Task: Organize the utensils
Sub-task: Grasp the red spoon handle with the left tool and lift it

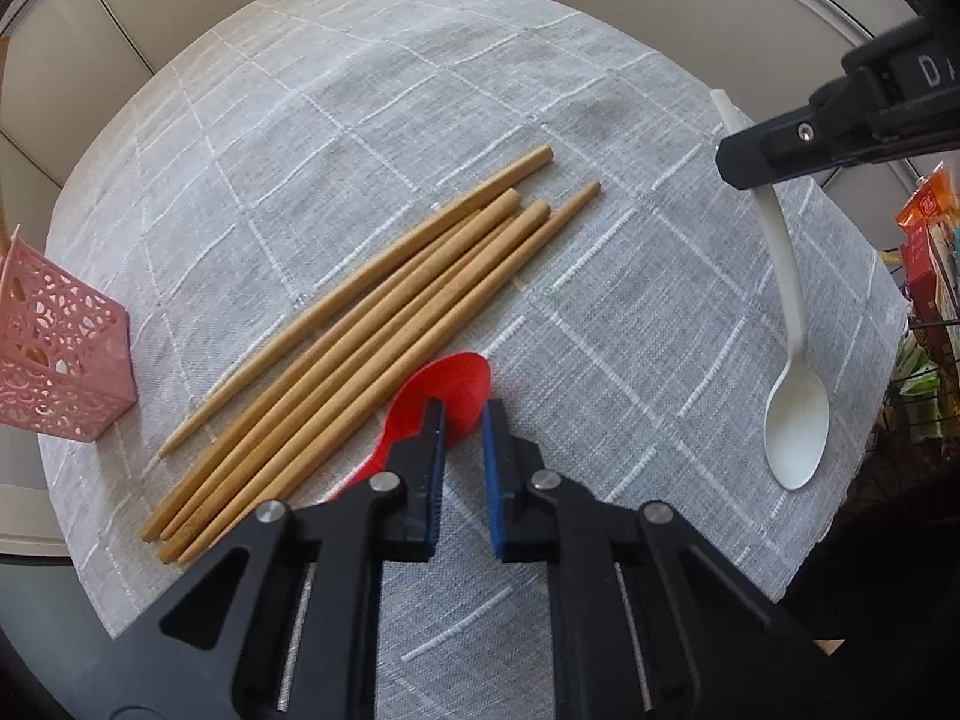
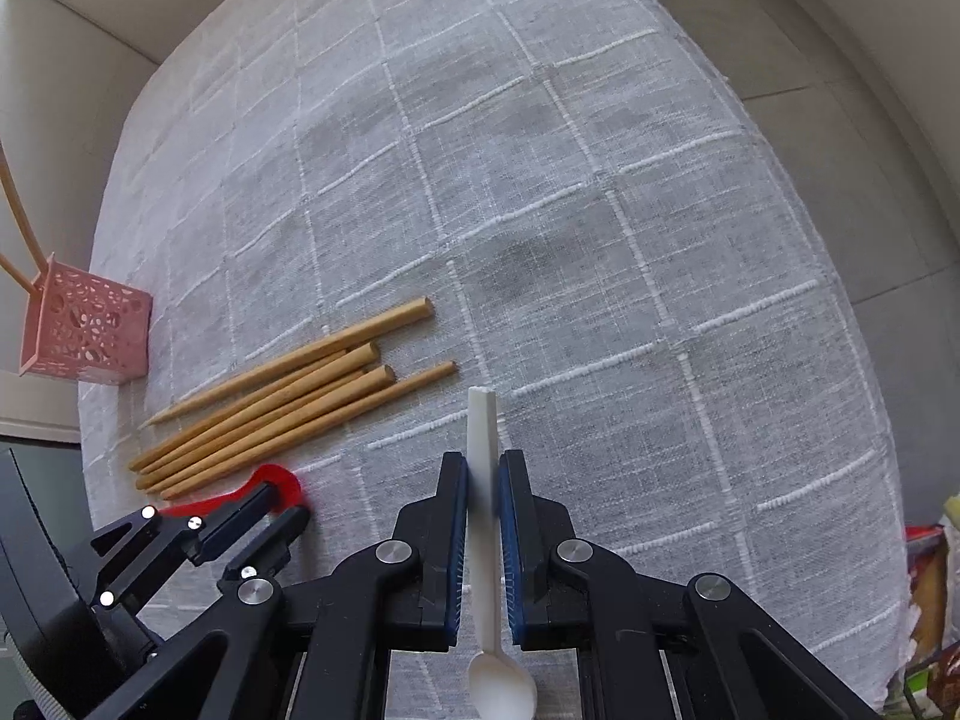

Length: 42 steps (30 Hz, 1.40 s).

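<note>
A red plastic spoon (image 1: 447,384) lies on the grey checked cloth beside several wooden chopsticks (image 1: 360,330). My left gripper (image 1: 468,414) points down at it and is shut on the rim of its bowl; the right wrist view shows the same grip (image 2: 288,504). My right gripper (image 2: 483,462) is shut on the handle of a white spoon (image 2: 483,414), whose bowl points back toward the camera. In the left wrist view that white spoon (image 1: 795,420) runs down the right side. A pink perforated holder (image 1: 60,348) stands at the cloth's left edge.
Two chopsticks (image 2: 18,222) stand in the pink holder (image 2: 90,324). Colourful packets (image 1: 924,228) sit in a wire rack past the table's right edge. The round table's cloth (image 2: 600,180) stretches bare beyond the chopsticks (image 2: 288,402). Tiled floor surrounds the table.
</note>
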Each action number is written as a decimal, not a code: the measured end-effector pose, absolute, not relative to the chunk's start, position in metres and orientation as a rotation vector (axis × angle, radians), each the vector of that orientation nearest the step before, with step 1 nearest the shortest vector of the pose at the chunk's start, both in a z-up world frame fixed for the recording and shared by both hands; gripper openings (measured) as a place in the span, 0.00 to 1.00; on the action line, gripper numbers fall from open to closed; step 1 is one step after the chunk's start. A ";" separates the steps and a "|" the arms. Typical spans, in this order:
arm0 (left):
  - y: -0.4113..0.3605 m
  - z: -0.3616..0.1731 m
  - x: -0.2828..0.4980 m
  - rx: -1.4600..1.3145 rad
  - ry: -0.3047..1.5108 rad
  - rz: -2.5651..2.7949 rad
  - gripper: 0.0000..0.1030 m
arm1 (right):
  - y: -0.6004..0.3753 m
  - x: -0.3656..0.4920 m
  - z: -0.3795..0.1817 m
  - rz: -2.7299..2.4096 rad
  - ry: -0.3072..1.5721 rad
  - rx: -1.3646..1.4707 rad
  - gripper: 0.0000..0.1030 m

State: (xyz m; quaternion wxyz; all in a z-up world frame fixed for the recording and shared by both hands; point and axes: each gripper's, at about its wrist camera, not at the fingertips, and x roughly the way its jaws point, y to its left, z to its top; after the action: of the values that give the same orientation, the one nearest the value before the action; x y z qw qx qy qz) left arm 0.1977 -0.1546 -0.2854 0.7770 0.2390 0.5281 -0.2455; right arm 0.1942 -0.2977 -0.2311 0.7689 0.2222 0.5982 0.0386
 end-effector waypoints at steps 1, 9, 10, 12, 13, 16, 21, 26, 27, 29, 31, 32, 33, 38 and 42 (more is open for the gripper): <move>-0.154 -0.284 0.198 0.514 1.138 -0.528 0.06 | -0.297 0.194 -0.230 0.086 1.296 0.482 0.09; -0.140 -0.269 0.207 0.395 1.143 -0.550 0.00 | -0.296 0.195 -0.225 0.095 1.280 0.486 0.09; -0.140 -0.265 0.207 0.382 1.142 -0.559 0.00 | -0.296 0.195 -0.225 0.095 1.278 0.487 0.09; -0.139 -0.259 0.207 0.371 1.137 -0.578 0.00 | -0.295 0.195 -0.223 0.097 1.274 0.491 0.09; -0.139 -0.258 0.206 0.374 1.135 -0.596 0.00 | -0.295 0.195 -0.223 0.099 1.273 0.493 0.09; -0.140 -0.263 0.202 0.405 1.149 -0.608 0.18 | -0.294 0.195 -0.222 0.106 1.272 0.497 0.09; -0.135 -0.276 0.202 0.442 1.224 -0.568 0.36 | -0.292 0.195 -0.224 0.109 1.277 0.501 0.09; -0.137 -0.287 0.210 0.431 1.274 -0.563 0.36 | -0.293 0.196 -0.225 0.110 1.281 0.507 0.09; -0.139 -0.290 0.211 0.436 1.278 -0.563 0.36 | -0.293 0.196 -0.225 0.110 1.282 0.507 0.09; -0.144 -0.293 0.216 0.447 1.267 -0.566 0.36 | -0.292 0.196 -0.225 0.113 1.283 0.506 0.09; -0.150 -0.294 0.221 0.433 1.271 -0.580 0.36 | -0.292 0.197 -0.225 0.116 1.285 0.505 0.10; -0.152 -0.295 0.224 0.429 1.272 -0.582 0.36 | -0.292 0.197 -0.225 0.116 1.285 0.504 0.09; -0.153 -0.295 0.225 0.431 1.267 -0.580 0.36 | -0.292 0.197 -0.225 0.116 1.285 0.504 0.10; -0.157 -0.292 0.225 0.411 1.252 -0.567 0.26 | -0.292 0.196 -0.224 0.113 1.278 0.508 0.10; -0.157 -0.274 0.228 0.383 1.168 -0.527 0.26 | -0.290 0.195 -0.213 0.115 1.234 0.502 0.10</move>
State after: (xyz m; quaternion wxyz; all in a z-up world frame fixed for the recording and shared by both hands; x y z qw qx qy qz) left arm 0.2278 -0.1573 -0.2737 0.7846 0.1775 0.5416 -0.2441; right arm 0.1949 -0.2901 -0.2130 0.7848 0.2325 0.5720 0.0531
